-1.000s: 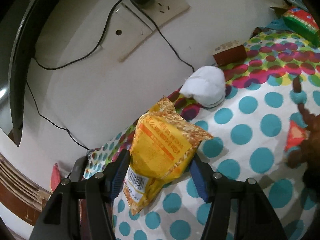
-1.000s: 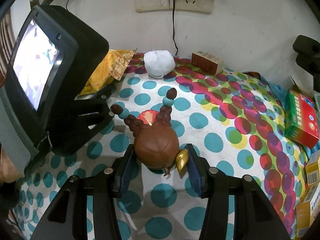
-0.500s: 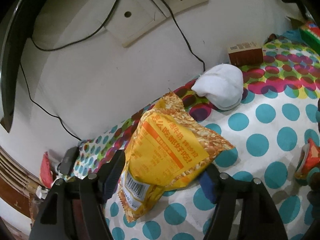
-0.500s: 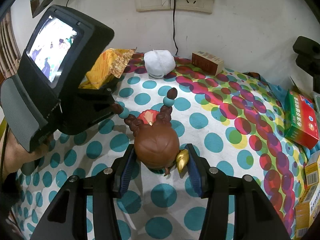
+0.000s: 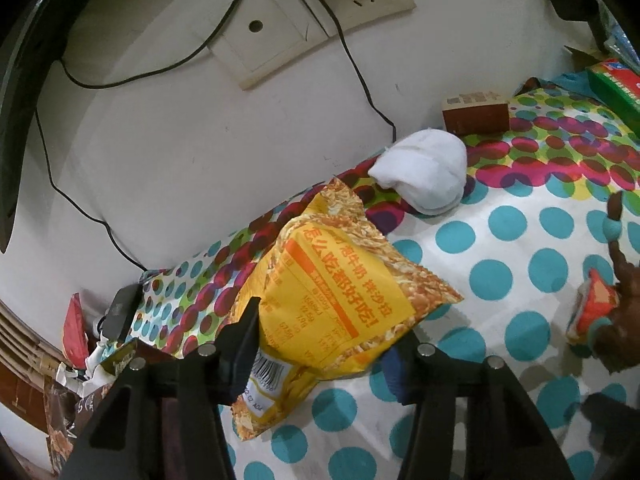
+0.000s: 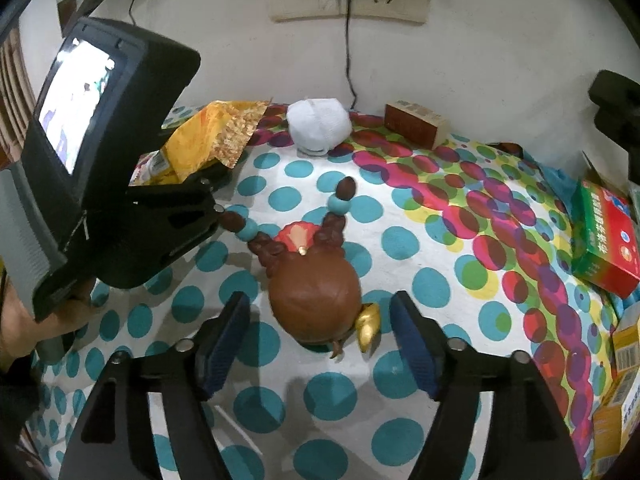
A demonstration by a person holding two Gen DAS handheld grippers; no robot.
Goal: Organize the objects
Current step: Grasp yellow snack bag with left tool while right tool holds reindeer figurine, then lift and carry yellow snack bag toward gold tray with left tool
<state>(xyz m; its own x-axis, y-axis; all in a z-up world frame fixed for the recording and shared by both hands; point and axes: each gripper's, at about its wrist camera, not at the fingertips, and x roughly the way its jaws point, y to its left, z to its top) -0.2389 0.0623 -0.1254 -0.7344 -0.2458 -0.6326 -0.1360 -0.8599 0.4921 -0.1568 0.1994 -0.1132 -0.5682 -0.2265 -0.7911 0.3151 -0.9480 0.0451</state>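
My left gripper (image 5: 320, 344) is closing on the yellow snack bag (image 5: 336, 296), probably gripping it. My right gripper (image 6: 320, 340) is opening, pads clear of the brown figurine (image 6: 314, 292). White bundle (image 6: 318, 128) and brown box (image 6: 416, 124) sit by the wall.

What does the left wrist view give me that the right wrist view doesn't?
Left wrist only: the left gripper, jaws closing on the yellow snack bag, with its barcode and print. Right wrist only: the right gripper, jaws opening, clear of the brown-haired doll, and the yellow boxes. Both: snack bag, doll, white cloth bundle, brown box, green-and-red box, dotted cloth.
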